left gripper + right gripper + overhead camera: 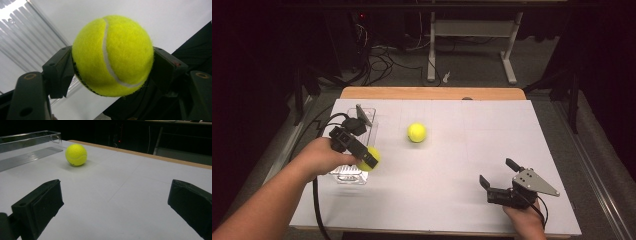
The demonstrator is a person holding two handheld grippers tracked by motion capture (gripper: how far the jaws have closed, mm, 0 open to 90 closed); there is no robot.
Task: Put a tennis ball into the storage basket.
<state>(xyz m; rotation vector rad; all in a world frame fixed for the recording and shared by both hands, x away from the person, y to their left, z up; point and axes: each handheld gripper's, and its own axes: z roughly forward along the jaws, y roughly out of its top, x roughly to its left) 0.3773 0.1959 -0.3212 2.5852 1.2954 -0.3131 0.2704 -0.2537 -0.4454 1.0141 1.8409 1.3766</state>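
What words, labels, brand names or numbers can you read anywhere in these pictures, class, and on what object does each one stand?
None can be read.
Held tennis ball in the left gripper: a dark mark along its lower edge, mostly hidden, not legible.
Loose tennis ball on the table: no print legible.
Clear tray: no label seen.

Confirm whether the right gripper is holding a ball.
No, the right gripper stands open with nothing between its jaws; the free ball lies apart on the table.
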